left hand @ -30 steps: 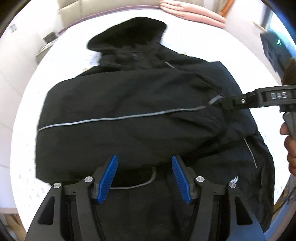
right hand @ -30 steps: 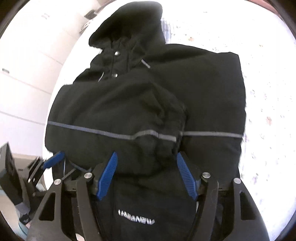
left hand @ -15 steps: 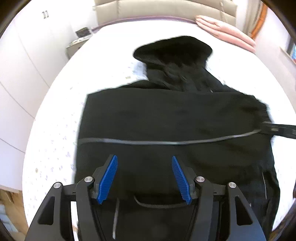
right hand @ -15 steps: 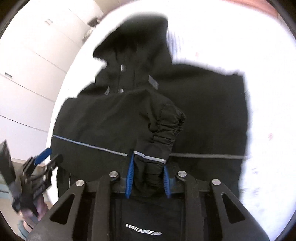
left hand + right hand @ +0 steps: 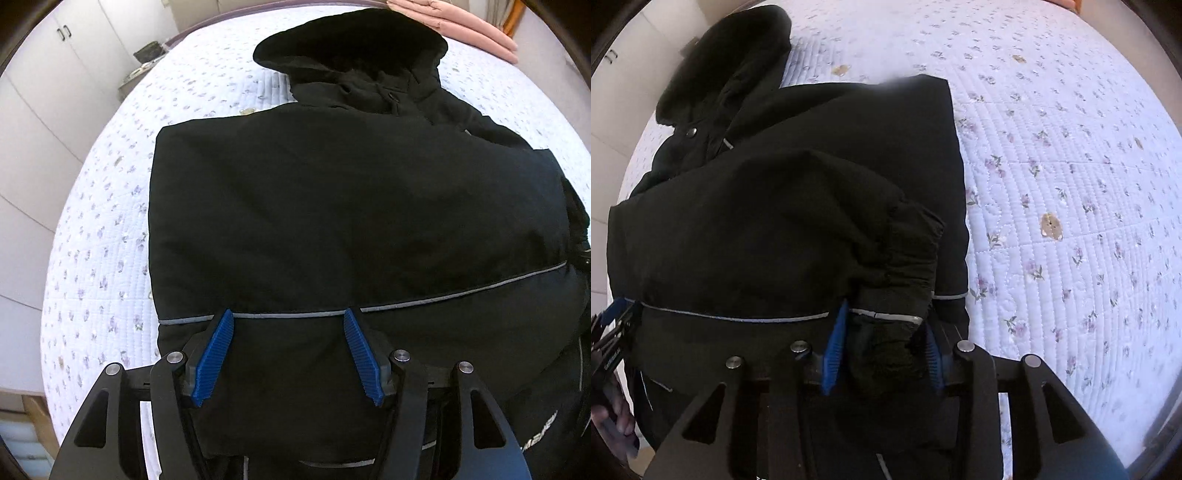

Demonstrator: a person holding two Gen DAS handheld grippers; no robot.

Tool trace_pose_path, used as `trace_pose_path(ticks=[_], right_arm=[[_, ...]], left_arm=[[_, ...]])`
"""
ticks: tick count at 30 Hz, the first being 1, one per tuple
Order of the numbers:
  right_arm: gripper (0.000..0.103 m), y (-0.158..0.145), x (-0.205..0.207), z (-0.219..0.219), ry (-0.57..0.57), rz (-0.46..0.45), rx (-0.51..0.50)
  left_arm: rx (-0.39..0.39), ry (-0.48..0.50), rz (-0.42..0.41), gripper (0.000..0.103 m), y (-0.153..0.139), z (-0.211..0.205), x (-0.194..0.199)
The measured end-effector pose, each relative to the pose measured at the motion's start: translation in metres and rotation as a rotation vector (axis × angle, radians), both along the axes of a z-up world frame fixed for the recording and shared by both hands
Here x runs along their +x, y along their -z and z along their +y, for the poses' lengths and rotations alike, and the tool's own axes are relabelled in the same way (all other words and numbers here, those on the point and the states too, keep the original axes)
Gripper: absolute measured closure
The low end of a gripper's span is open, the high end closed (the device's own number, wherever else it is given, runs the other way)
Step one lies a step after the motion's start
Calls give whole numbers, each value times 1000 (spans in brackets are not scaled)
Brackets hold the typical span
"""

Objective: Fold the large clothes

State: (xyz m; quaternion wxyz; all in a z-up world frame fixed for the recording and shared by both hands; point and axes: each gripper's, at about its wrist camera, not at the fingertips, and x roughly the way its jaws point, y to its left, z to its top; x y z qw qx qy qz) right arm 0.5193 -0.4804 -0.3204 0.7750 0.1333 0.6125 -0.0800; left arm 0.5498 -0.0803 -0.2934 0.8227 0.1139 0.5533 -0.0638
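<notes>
A black hooded jacket (image 5: 351, 221) lies on the bed, hood (image 5: 351, 44) toward the far end, a grey reflective stripe (image 5: 461, 291) across it. My left gripper (image 5: 288, 325) is open and empty, hovering over the jacket's near part by the stripe. In the right wrist view the jacket (image 5: 775, 221) has a sleeve folded across the body. My right gripper (image 5: 882, 328) is shut on the sleeve cuff (image 5: 882, 332), just above the jacket. The left gripper (image 5: 613, 332) shows at the left edge of that view.
The bed has a white quilt with small flowers (image 5: 1071, 184), bare to the right of the jacket and to its left (image 5: 103, 240). Folded pink bedding (image 5: 461, 22) lies at the head. White wardrobes (image 5: 44, 92) and a bedside table (image 5: 147, 59) stand at the left.
My right gripper closed on the sleeve cuff and carried it toward the jacket's near right side. My left gripper drew back, still open.
</notes>
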Motion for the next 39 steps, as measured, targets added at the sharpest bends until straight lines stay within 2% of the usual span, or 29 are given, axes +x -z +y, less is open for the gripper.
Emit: trace_pose_path(ticks=[3, 5, 8, 10, 12, 16, 18, 21, 23, 25, 28, 31, 33, 35, 37, 39], right_arm=[[63, -1, 1, 5, 2, 14, 3], [58, -15, 1, 4, 31, 24, 41], [46, -51, -4, 3, 80, -38, 39], [44, -76, -9, 9, 74, -102, 25], [44, -84, -1, 29, 38, -122, 18], [45, -66, 32, 85, -81, -93, -65], [46, -54, 44, 97, -102, -70, -74], [46, -27, 53, 92, -73, -1, -128], [46, -4, 53, 85, -56, 41, -105], [47, -1, 51, 83, -63, 24, -96], [46, 2, 48, 81, -88, 17, -96], [45, -3, 46, 74, -95, 21, -54], [45, -16, 45, 65, -92, 15, 17], [45, -39, 50, 55, -94, -46, 80], [44, -67, 65, 47, -106, -120, 64], [44, -84, 91, 37, -110, -184, 61]], left_arm=[[-18, 26, 8, 39, -7, 5, 2], [-47, 50, -3, 39, -20, 7, 0], [-132, 65, -18, 39, -42, 15, 2], [-203, 70, -15, 39, -53, 18, 9], [-234, 83, -19, 39, -56, 17, 19], [-191, 142, -38, 39, -43, -2, 39], [-184, 137, -15, 39, -30, -6, 51], [-158, 141, 32, 39, -1, -4, 58], [-139, 159, 24, 39, 8, -7, 57], [-117, 176, 3, 38, 11, -12, 55], [-130, 168, 16, 38, 10, -10, 58], [-160, 155, 41, 37, -8, -7, 60], [-216, 134, -2, 37, -36, -1, 66], [-229, 112, -74, 37, -63, 3, 79], [-243, 88, -136, 37, -87, 3, 107], [-244, 64, -156, 37, -94, 2, 136]])
